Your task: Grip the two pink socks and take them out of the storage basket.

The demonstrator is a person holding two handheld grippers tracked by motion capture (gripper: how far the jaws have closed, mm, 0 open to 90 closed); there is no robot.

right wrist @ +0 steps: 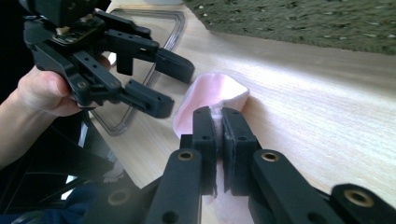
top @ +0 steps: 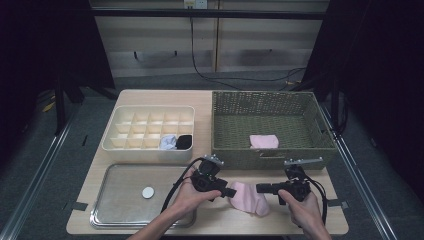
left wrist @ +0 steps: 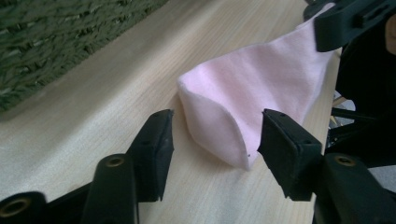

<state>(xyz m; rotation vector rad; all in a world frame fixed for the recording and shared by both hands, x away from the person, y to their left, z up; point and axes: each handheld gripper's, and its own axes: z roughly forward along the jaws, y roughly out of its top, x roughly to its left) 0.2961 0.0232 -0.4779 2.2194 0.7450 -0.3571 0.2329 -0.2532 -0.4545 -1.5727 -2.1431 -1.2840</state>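
A pink sock (top: 248, 198) lies on the wooden table near its front edge, between my two grippers. My right gripper (top: 260, 188) is shut on one end of it; in the right gripper view the jaws (right wrist: 219, 114) pinch the pink fabric (right wrist: 210, 91) between them. My left gripper (top: 231, 192) is open at the sock's other end. In the left gripper view its two pads (left wrist: 215, 126) stand either side of the sock's rounded end (left wrist: 261, 88) without pressing on it. The right gripper (left wrist: 327, 28) holds the far end there.
A green wicker basket (top: 235, 150) stands behind the grippers with a folded pink item (top: 264, 141) inside. A white divided box (top: 112, 135) at the back left holds a pale blue sock (top: 168, 142) and a black one (top: 184, 141). A metal tray (top: 115, 215) with a white disc (top: 148, 192) lies front left.
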